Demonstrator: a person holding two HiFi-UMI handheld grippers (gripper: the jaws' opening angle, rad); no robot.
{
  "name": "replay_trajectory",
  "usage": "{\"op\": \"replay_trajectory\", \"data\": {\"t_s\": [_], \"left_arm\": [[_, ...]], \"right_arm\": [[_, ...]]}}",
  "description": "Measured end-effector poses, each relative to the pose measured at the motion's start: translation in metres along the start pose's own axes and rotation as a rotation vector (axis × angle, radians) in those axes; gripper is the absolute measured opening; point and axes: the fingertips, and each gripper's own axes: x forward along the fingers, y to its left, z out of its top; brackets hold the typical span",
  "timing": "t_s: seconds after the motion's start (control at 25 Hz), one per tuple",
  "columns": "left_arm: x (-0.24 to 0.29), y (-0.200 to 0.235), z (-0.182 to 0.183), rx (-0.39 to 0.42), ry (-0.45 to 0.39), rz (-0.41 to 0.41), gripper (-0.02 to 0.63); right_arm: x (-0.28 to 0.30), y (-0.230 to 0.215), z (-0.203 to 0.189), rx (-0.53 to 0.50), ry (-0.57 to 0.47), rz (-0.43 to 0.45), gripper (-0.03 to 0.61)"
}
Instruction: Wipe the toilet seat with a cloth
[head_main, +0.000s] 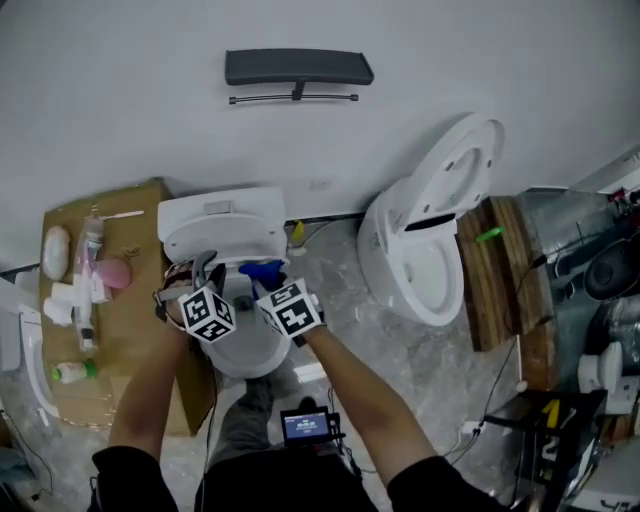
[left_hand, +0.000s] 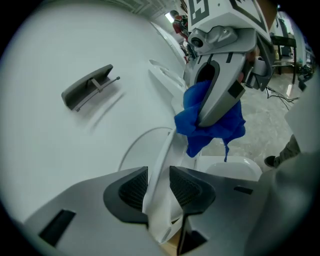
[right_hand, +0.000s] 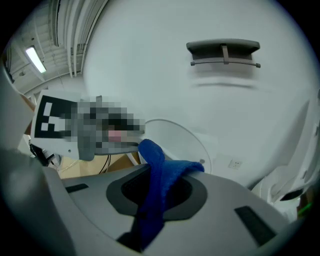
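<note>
A white toilet (head_main: 222, 228) stands against the wall below me. Its raised seat (left_hand: 159, 165) runs edge-on between the jaws of my left gripper (left_hand: 159, 187). The jaws stand apart around the rim and the pads do not seem to press on it. My right gripper (head_main: 262, 278) hovers over the bowl, shut on a blue cloth (right_hand: 155, 185) that hangs out of its jaws. In the left gripper view the right gripper (left_hand: 220, 85) and the cloth (left_hand: 210, 125) hang just beyond the seat's edge. The upright seat (right_hand: 175, 145) shows round and white in the right gripper view.
A second toilet (head_main: 430, 230) with its lid up stands to the right, beside wooden planks (head_main: 500, 270). On the left is a cardboard box (head_main: 130, 230) with bottles. A dark bracket (head_main: 298, 70) hangs on the wall. Cables and gear crowd the right floor.
</note>
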Motion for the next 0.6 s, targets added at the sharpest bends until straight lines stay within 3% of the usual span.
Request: {"op": "replay_trajectory", "data": {"t_s": [0.44,0.6], "left_arm": [[0.033,0.043,0.007,-0.005,-0.063,-0.016,0.141],[0.036,0.059,0.005,0.009,-0.071,0.043,0.141]], "right_arm": [[0.044,-0.039,0.053,-0.001,0.015,-0.079,0.067],[0.054,-0.048,0.063,-0.004,0.022,-0.090,0.067]]}}
